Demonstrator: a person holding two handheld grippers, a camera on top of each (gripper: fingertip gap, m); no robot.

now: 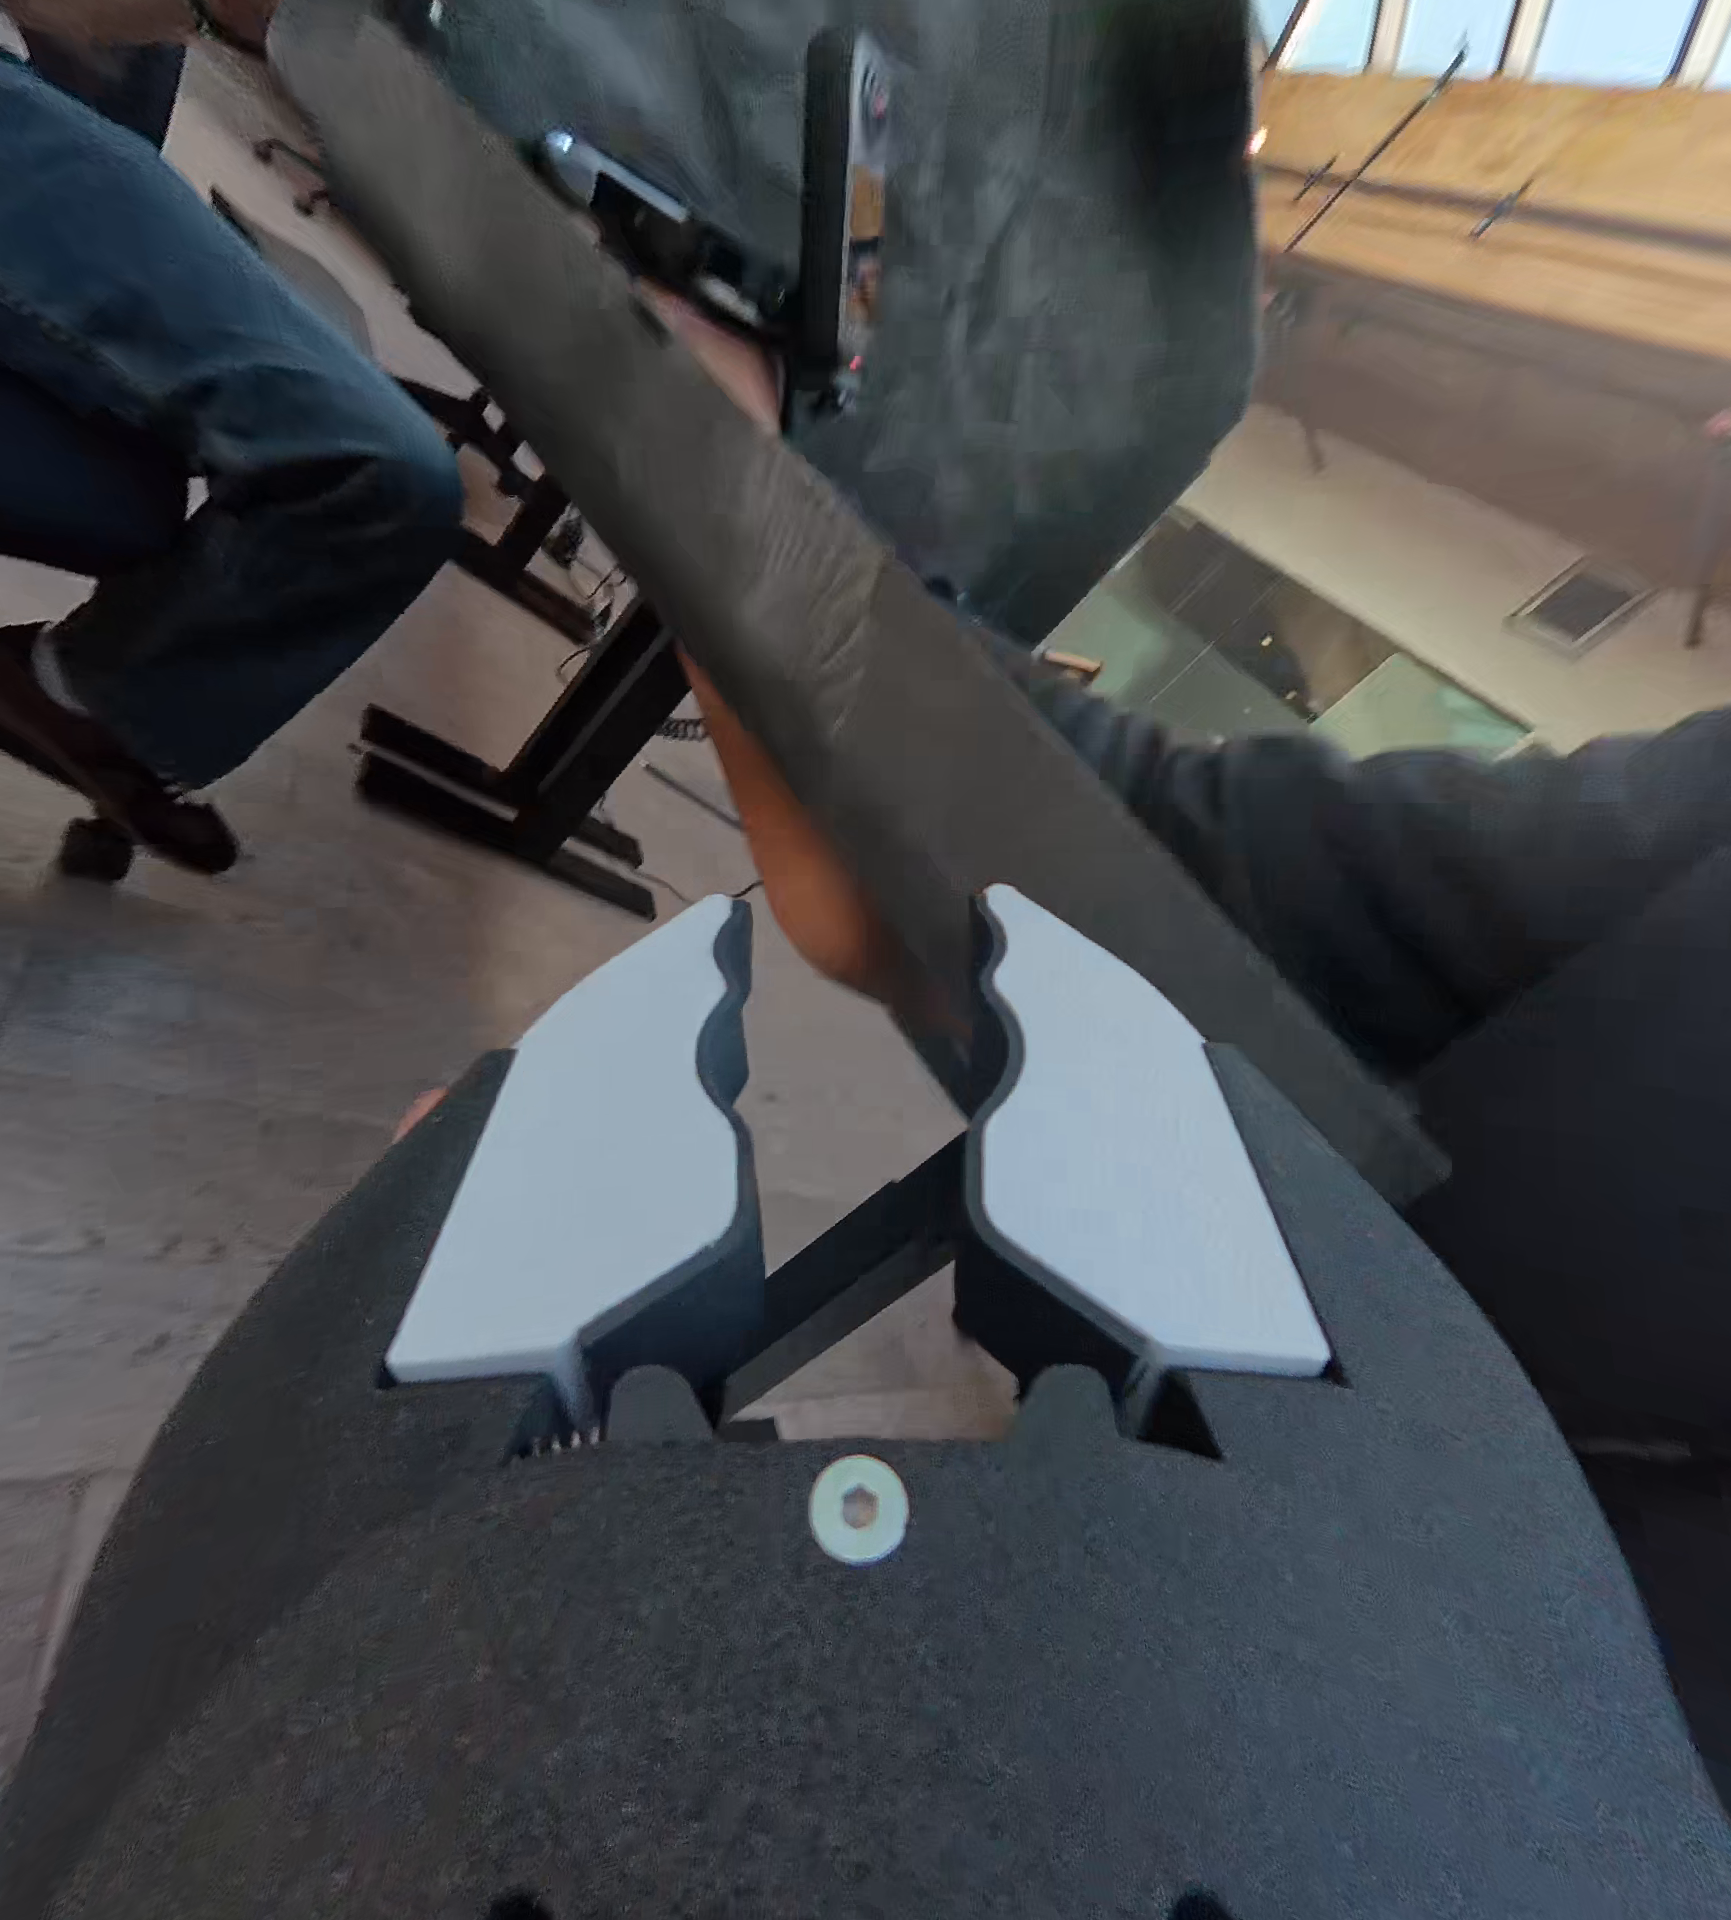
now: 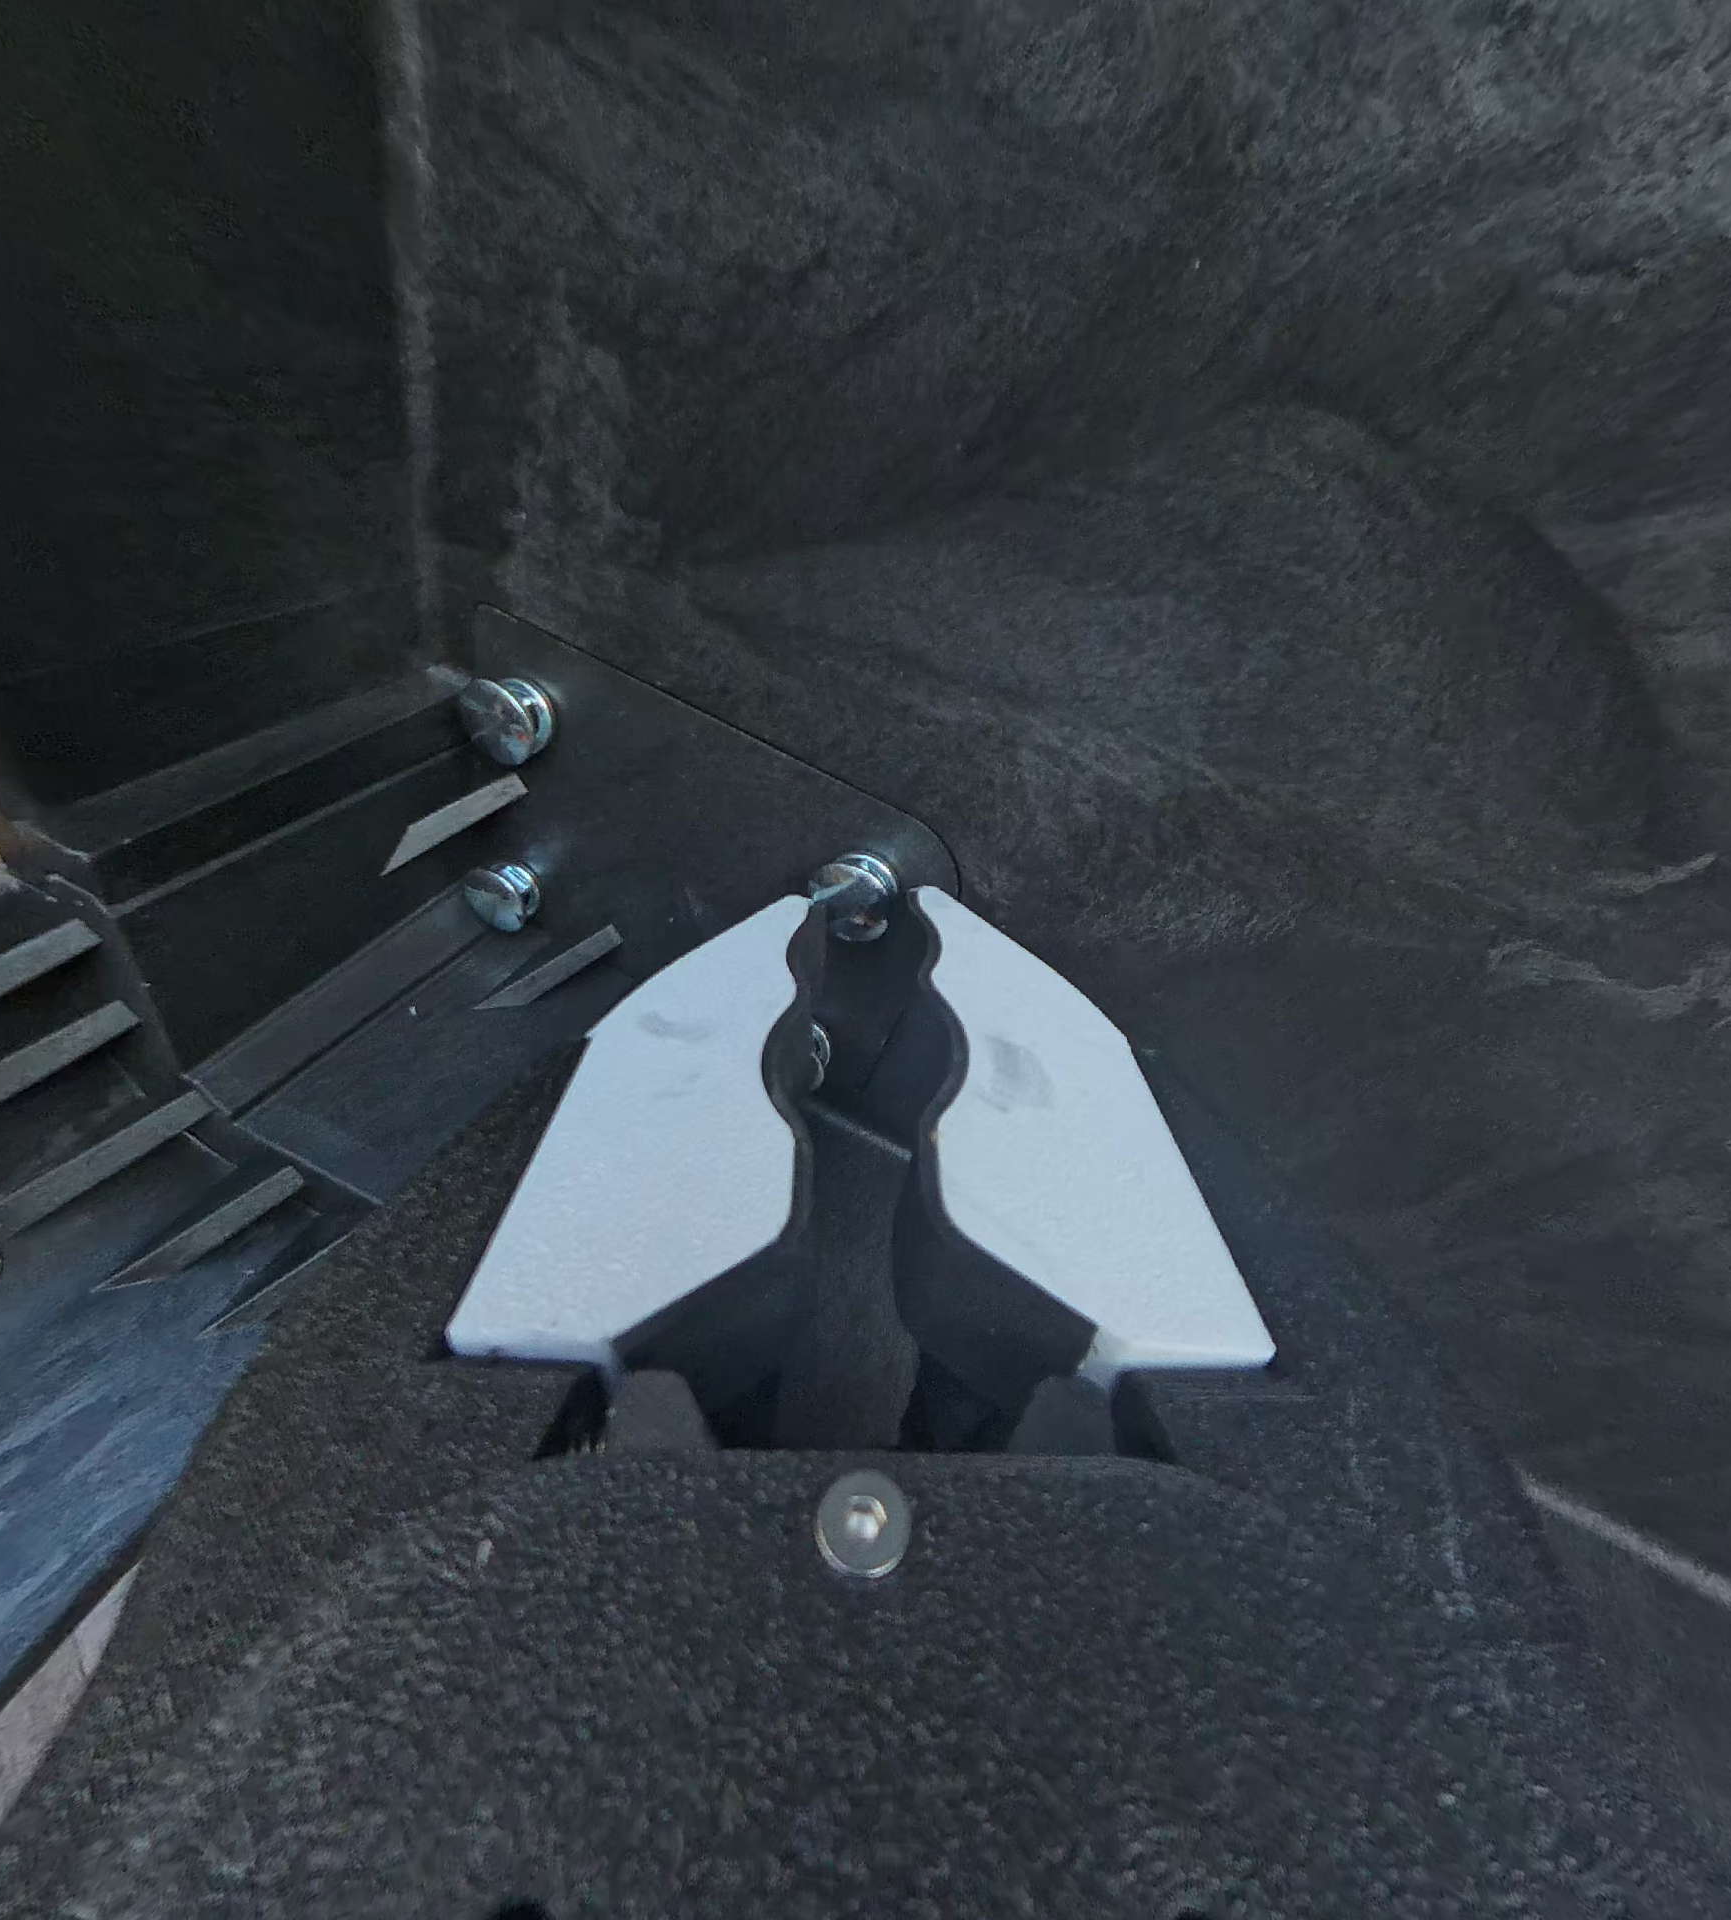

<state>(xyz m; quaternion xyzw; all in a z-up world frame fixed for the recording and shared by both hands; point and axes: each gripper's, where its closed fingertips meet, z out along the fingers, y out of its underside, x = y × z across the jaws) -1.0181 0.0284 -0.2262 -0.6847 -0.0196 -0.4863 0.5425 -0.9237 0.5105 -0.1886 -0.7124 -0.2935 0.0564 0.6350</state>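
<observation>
In the left wrist view a long dark felt-covered panel (image 1: 788, 582) runs slantwise from upper left to lower right, with an orange-brown underside (image 1: 799, 883). My left gripper (image 1: 861, 904) is open. The panel's edge lies against its right finger (image 1: 1079, 1091), and a clear gap separates it from the left finger (image 1: 612, 1143). In the right wrist view my right gripper (image 2: 863, 899) is nearly closed on a thin dark slab (image 2: 856, 1205) standing edge-on between its pads. Its tips sit at a black metal bracket (image 2: 695, 821) screwed to the felt panel (image 2: 1204, 623).
A seated person in jeans (image 1: 165, 364) and a black desk foot (image 1: 528, 790) stand on the tiled floor (image 1: 113, 1091) at left. A dark sleeve (image 1: 1463, 862) is at right. Ribbed black plastic (image 2: 165, 1039) and several shiny screws (image 2: 508, 717) lie left of the right gripper. One gripper's finger ends stand about 50 cm off the other's.
</observation>
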